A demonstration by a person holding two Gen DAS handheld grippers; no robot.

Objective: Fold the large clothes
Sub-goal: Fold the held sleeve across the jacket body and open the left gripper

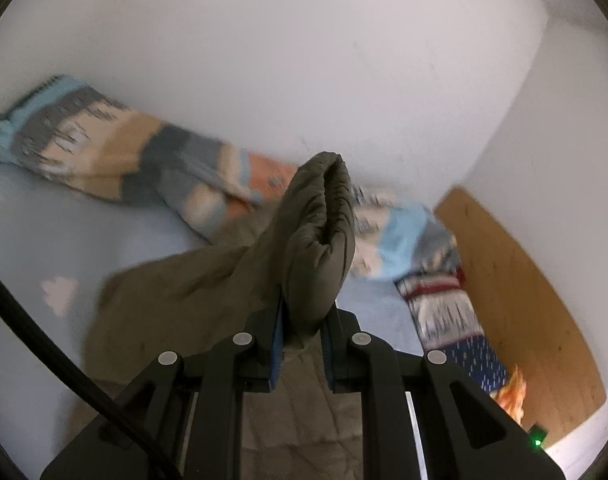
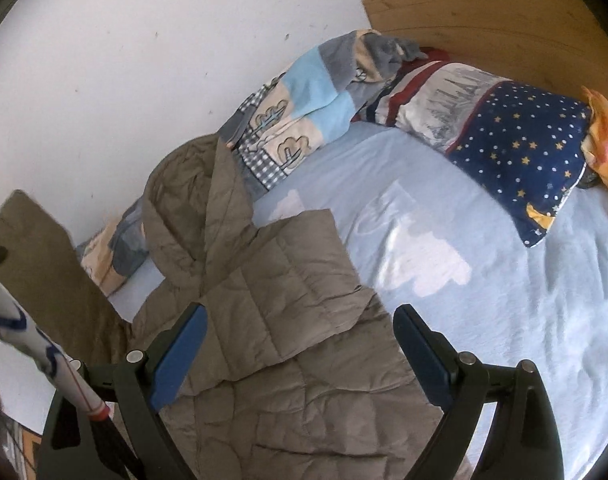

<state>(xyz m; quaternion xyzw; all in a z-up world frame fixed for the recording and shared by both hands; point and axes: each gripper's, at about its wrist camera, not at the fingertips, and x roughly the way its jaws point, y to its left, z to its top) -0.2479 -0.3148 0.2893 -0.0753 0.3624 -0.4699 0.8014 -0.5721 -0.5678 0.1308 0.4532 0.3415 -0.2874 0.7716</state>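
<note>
An olive quilted jacket [image 2: 288, 380] lies spread on the light blue bed sheet [image 2: 504, 280], its hood [image 2: 184, 184] towards the wall. My left gripper [image 1: 304, 320] is shut on one sleeve, and the gathered cuff [image 1: 328, 216] sticks up past the fingers while the rest of the jacket [image 1: 164, 300] trails down to the bed. In the right wrist view that lifted sleeve [image 2: 36, 248] hangs at the far left. My right gripper [image 2: 300, 316] is open just above the jacket's body, with nothing pinched between its blue pads [image 2: 180, 356].
A patchwork blanket [image 2: 304, 100] is bunched along the white wall [image 2: 144, 60]. A star-print pillow [image 2: 524, 152] and an orange cloth [image 2: 604, 128] lie by the wooden headboard [image 2: 484, 12]. A white-and-blue rod [image 2: 44, 344] crosses the lower left. A black cable [image 1: 44, 340] runs beside my left gripper.
</note>
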